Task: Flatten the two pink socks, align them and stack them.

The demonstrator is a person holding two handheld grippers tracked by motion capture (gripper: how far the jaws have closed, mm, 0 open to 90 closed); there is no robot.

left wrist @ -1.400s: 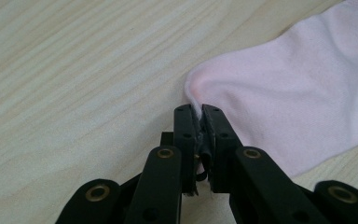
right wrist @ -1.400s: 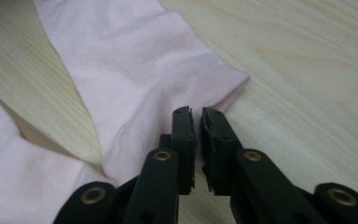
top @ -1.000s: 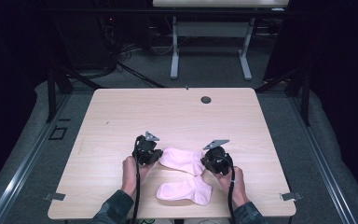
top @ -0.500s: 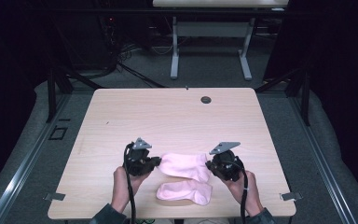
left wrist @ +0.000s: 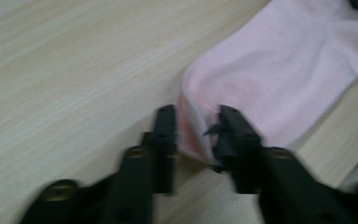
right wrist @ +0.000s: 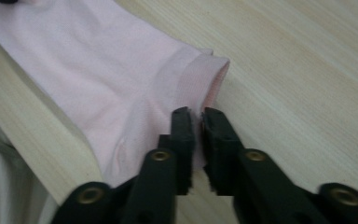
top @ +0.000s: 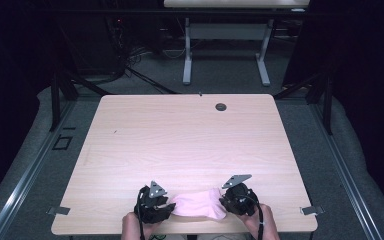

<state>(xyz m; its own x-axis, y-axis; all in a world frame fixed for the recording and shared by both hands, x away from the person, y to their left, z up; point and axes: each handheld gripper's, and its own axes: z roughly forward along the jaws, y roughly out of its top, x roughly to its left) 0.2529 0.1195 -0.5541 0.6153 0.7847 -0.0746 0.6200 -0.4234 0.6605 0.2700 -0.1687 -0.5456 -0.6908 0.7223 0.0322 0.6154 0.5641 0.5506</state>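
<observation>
A pink sock (top: 197, 205) lies stretched along the table's front edge between my two grippers. My left gripper (top: 155, 207) is shut on its left end; in the left gripper view the jaws pinch a fold of the sock (left wrist: 284, 70) at the gripper (left wrist: 196, 128). My right gripper (top: 237, 200) is shut on the right end. The right gripper view shows the sock's ribbed cuff (right wrist: 200, 74) held at the gripper (right wrist: 198, 123), with the sock (right wrist: 98, 70) running off to the upper left. A hand holds each gripper at the bottom edge of the high view.
The wooden table (top: 180, 140) has a small dark round grommet (top: 221, 106) near its far edge. The table's front edge runs just below the sock. Another table's white legs (top: 187, 50) stand on the floor beyond.
Both grippers have moved toward the front edge, dragging the held sock with them. Two pink shapes showed earlier; now I see a single pink shape between the grippers.
</observation>
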